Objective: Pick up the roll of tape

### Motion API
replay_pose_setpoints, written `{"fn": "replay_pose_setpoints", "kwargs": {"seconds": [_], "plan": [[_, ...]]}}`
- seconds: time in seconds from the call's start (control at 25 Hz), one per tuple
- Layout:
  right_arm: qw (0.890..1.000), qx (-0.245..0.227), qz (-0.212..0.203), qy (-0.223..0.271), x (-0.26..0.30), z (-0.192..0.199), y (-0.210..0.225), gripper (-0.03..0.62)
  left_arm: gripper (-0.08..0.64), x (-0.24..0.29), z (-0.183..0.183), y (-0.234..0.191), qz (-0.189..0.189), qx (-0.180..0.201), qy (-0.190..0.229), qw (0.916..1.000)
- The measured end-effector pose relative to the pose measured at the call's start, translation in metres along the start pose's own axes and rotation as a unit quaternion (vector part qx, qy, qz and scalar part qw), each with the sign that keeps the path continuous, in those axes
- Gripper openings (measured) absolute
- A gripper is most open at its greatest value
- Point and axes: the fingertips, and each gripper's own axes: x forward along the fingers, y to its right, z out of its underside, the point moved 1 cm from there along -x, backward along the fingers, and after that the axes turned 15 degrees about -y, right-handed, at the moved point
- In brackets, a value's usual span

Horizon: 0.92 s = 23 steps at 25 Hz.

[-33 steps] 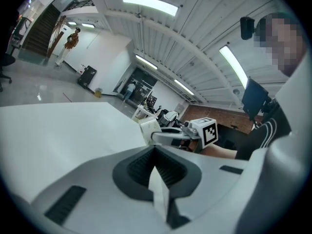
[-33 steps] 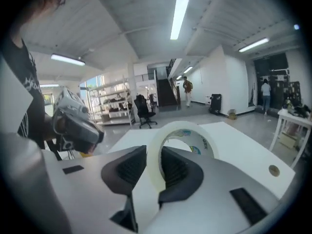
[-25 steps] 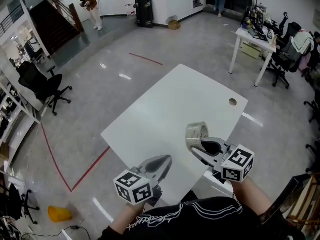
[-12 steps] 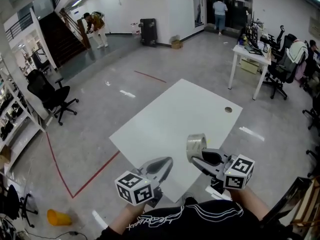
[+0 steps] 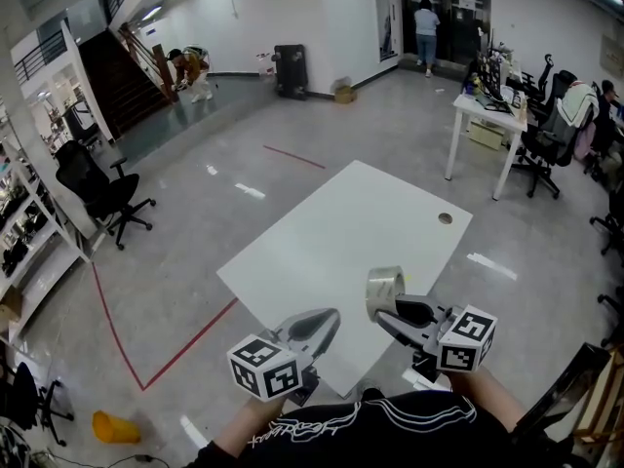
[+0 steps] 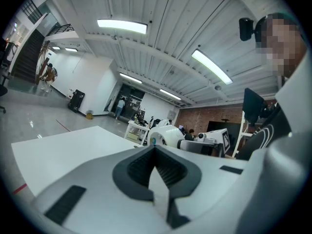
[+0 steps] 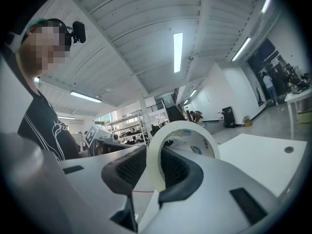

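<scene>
head view: right gripper (image 5: 386, 309) was clamped on the roll of tape (image 5: 384, 287), w/ the roll standing on edge at its tips, over the near corner of the white table (image 5: 331, 232). left gripper (image 5: 328, 319) sat just beside it to the left, jaws together, nothing in them. the tabletop was bare apart from a small round hole (image 5: 446, 218) near its far right corner. a cardboard box (image 5: 341, 91) stood on the floor by the far wall; contents too small to tell.

left gripper view: the ribbed pads met in a closed v, nothing betw them. the roll showed just past the tips, to the right.

right gripper view: the jaws stood apart w/ the roll's band pinched betw the dark pads, roll upright, its open core facing sideways.
</scene>
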Motion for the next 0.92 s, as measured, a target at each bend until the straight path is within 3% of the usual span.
{"fn": "replay_pose_setpoints", "kwargs": {"seconds": [0.92], "plan": [[1.000, -0.002, -0.002, -0.014, 0.008, 0.003, 0.005, 0.092, 0.003, 0.005, 0.000, -0.004, 0.001, -0.004, -0.001, 1.0000]]}}
